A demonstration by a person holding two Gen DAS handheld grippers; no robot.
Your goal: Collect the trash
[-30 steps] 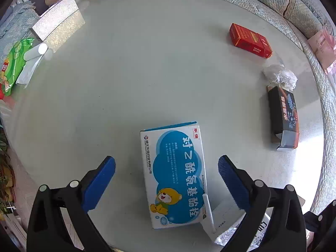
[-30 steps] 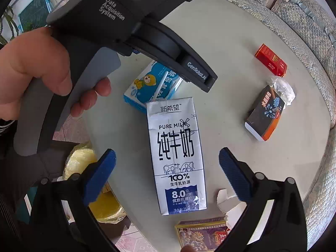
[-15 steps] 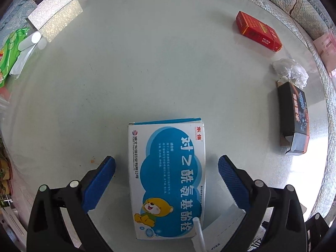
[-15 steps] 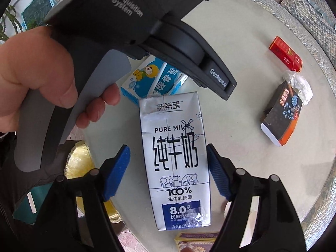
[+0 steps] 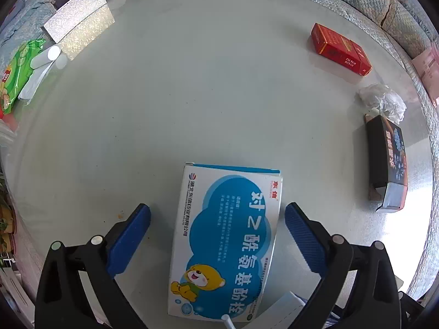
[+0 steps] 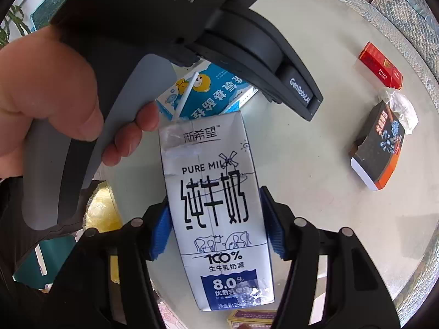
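My left gripper is open, its blue pads on either side of a blue and white medicine box with a cartoon bear, lying flat on the round glass table. My right gripper is shut on a white milk carton with a straw in its top. The medicine box also shows in the right wrist view, beyond the carton and partly hidden by the left gripper's body.
A red cigarette pack, a crumpled plastic wrapper and a black box lie at the table's right. A silver box, a white roll and a green snack bag sit far left. A sofa curves behind.
My right gripper has closed from wide open onto the milk carton. My left gripper has moved forward, so the medicine box now lies between its open pads.
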